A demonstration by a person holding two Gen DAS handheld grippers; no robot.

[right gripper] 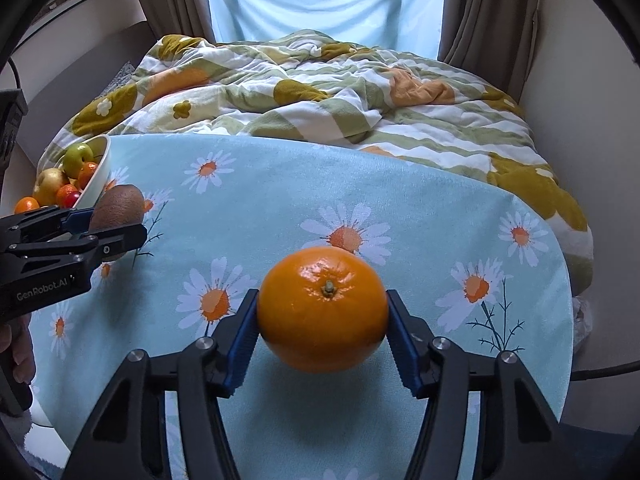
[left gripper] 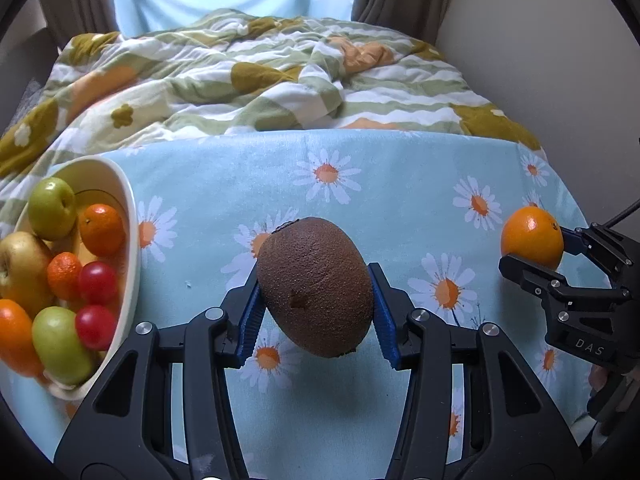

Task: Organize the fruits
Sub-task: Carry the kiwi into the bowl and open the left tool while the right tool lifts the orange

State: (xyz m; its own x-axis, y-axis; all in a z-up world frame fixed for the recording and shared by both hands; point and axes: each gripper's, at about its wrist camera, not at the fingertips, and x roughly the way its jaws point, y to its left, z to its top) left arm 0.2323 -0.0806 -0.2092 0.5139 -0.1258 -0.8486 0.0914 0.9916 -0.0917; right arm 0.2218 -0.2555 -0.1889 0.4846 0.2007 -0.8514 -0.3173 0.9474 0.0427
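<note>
My left gripper (left gripper: 316, 300) is shut on a brown kiwi (left gripper: 316, 286) and holds it above the daisy-print tablecloth (left gripper: 380, 200). A white bowl (left gripper: 130, 216) at the left holds green apples, oranges, a yellow apple and red cherry tomatoes. My right gripper (right gripper: 322, 320) is shut on an orange (right gripper: 322, 308) over the cloth. The right gripper with the orange (left gripper: 532, 236) also shows at the right edge of the left wrist view. The left gripper with the kiwi (right gripper: 120, 204) shows at the left of the right wrist view, beside the bowl (right gripper: 98, 180).
The round table's far edge meets a bed with a crumpled floral duvet (left gripper: 260, 80). Curtains and a bright window stand behind it. A wall (right gripper: 580, 120) runs along the right. A cable (right gripper: 600, 370) passes the table's right edge.
</note>
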